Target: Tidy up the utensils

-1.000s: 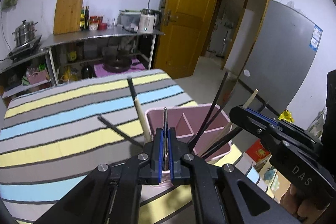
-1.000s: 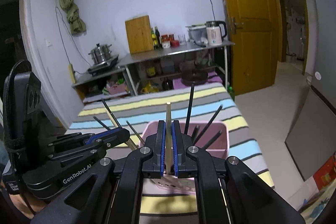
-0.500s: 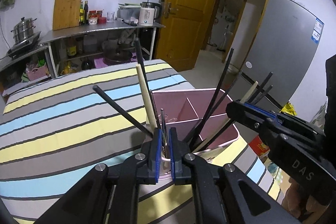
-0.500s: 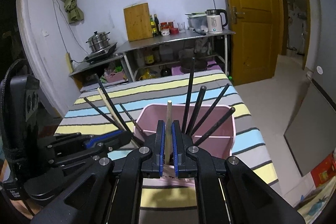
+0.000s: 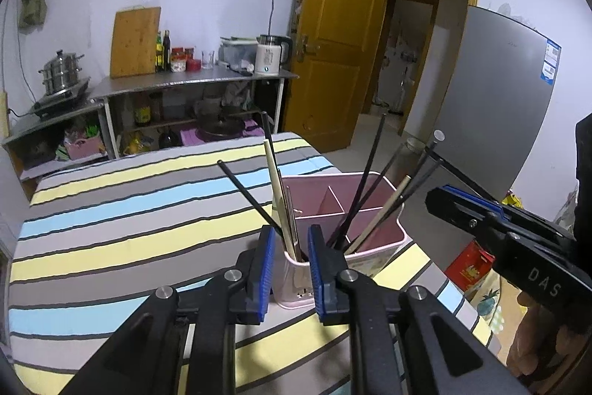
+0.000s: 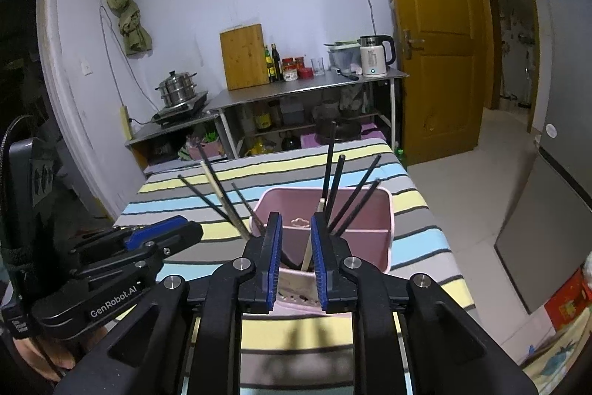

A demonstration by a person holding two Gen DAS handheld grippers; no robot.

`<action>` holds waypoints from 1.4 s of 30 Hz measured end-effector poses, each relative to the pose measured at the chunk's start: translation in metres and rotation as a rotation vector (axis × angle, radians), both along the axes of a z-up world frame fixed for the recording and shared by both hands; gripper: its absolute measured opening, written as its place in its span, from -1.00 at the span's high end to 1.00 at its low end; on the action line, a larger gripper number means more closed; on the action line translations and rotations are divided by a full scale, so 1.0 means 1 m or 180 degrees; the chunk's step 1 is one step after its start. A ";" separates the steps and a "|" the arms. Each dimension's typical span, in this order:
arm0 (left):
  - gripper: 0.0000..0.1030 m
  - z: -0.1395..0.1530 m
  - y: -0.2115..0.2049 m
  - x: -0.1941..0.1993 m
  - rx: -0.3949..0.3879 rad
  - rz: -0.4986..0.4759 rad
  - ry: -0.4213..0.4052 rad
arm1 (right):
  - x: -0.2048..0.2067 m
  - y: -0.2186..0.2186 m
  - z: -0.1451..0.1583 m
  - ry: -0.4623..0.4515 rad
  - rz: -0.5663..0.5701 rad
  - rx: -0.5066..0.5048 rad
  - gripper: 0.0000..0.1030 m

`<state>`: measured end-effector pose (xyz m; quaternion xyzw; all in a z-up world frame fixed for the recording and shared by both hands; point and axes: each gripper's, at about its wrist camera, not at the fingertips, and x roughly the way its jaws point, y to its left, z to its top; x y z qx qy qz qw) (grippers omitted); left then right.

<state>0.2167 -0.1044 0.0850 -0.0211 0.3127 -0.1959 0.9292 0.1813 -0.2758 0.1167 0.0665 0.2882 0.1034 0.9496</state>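
Cool, dim indoor light on both my cameras, walls reading bluish. Picture's sharp in the middle, no motion blur. Fisheye bends the door (image 5: 333, 32) and fridge (image 5: 492, 106) at three o'clock; black corners all round. Soft shadow on the striped cloth (image 6: 296, 328) at six o'clock.

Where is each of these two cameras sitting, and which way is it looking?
Left wrist view: on the left gripper, looking along its opening jaws at the pink utensil holder on the striped table; the right gripper and a hand show at right.
Right wrist view: on the right gripper, jaws opening, facing the same holder; the left gripper shows at left.
Shared: holder, chopsticks, table, kitchen shelf, door.
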 end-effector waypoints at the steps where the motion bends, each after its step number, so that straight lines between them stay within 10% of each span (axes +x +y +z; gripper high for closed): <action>1: 0.66 0.000 0.001 -0.007 0.0001 0.0015 -0.0041 | -0.005 -0.001 0.000 -0.0014 -0.0013 0.0012 0.64; 42: 0.66 -0.068 0.015 -0.139 0.0076 0.0007 -0.0384 | -0.118 0.020 -0.076 -0.0010 -0.0104 -0.0196 0.57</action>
